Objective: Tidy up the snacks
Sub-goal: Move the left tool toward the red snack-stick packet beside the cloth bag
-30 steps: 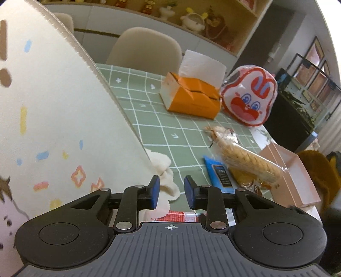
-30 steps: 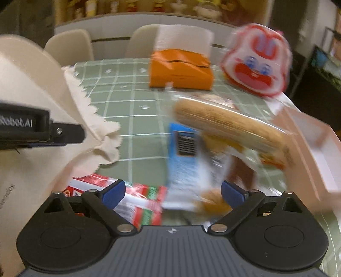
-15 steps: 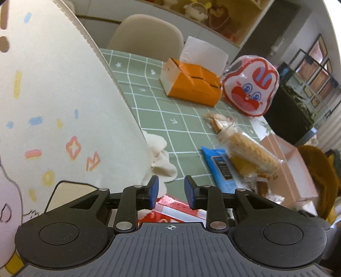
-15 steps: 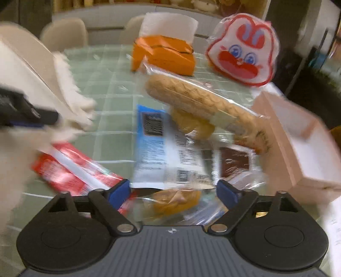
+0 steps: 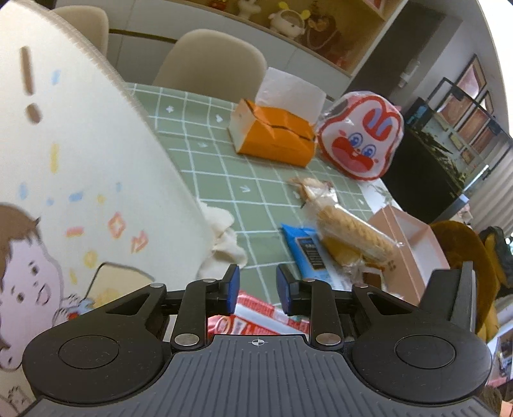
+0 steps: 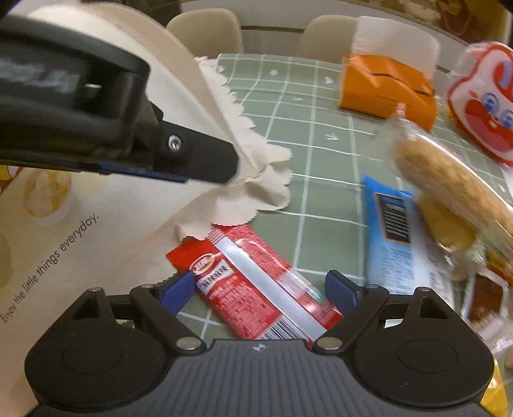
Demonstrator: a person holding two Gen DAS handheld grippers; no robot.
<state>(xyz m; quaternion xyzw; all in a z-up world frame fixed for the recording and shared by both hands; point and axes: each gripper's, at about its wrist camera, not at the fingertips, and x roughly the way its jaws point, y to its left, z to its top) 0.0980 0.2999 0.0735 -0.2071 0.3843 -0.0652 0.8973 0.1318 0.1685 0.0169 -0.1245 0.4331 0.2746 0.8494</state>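
Two beige chairs stand behind the green checked table, below a shelf of figurines.

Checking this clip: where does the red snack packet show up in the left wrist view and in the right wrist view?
Left wrist: red snack packet sits at bottom centre, mostly hidden behind the left gripper.
Right wrist: red snack packet lies in the lower centre, between the open fingers of the right gripper.
Shared landmark: the orange tissue box at the far end of the table.

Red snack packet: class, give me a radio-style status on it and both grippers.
Right gripper open, fingers either side of red snack packet on table. Left gripper fingers narrowly apart, empty. Cream bag edge close beside packet.
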